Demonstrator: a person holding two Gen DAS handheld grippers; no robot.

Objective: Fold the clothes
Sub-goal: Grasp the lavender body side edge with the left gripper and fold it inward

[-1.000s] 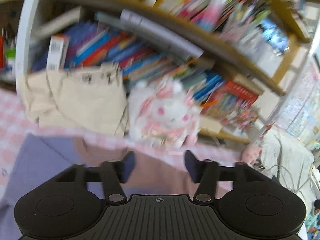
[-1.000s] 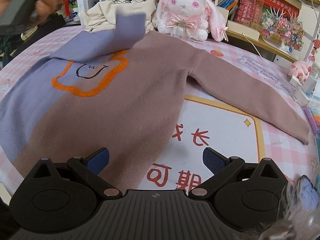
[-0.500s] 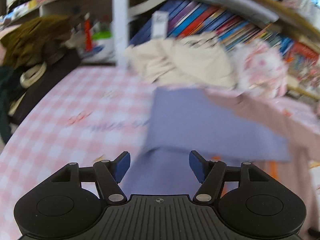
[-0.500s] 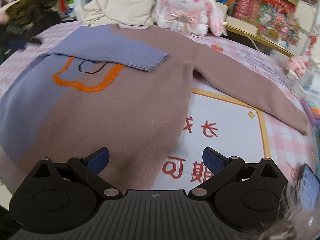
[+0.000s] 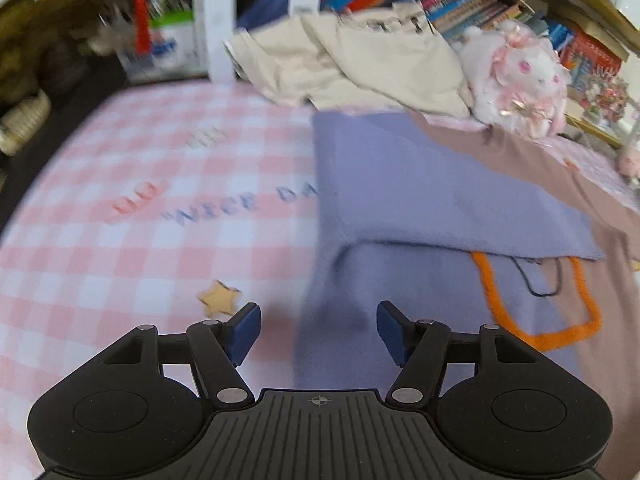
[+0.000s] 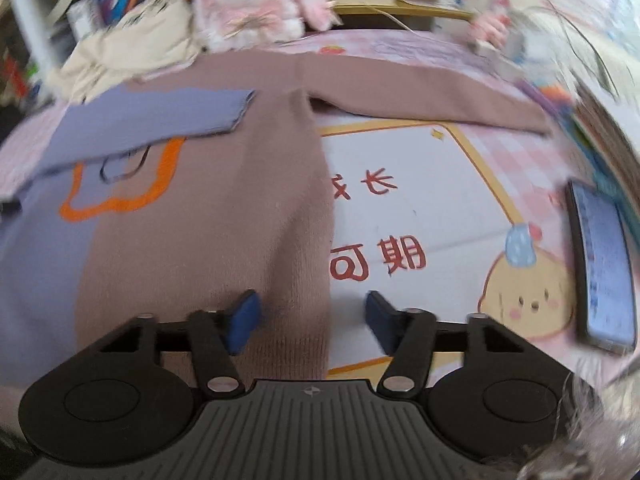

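Hovering, my left gripper (image 5: 318, 330) and right gripper (image 6: 310, 318), both spread, empty, over the sweater (image 6: 240, 200), purple sleeve (image 6: 156, 120) folded across its chest.

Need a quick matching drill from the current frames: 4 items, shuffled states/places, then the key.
Items
1. purple sleeve
2. brown sleeve
3. phone
4. plush bunny

States or places
A. lies flat on the tablecloth, to the right of the sweater
B. sits at the far edge of the table beside the cream garment
C. folded across the chest of the sweater
D. stretched out straight on the table, not yet folded

Pairs: 1-C, 2-D, 3-A, 4-B
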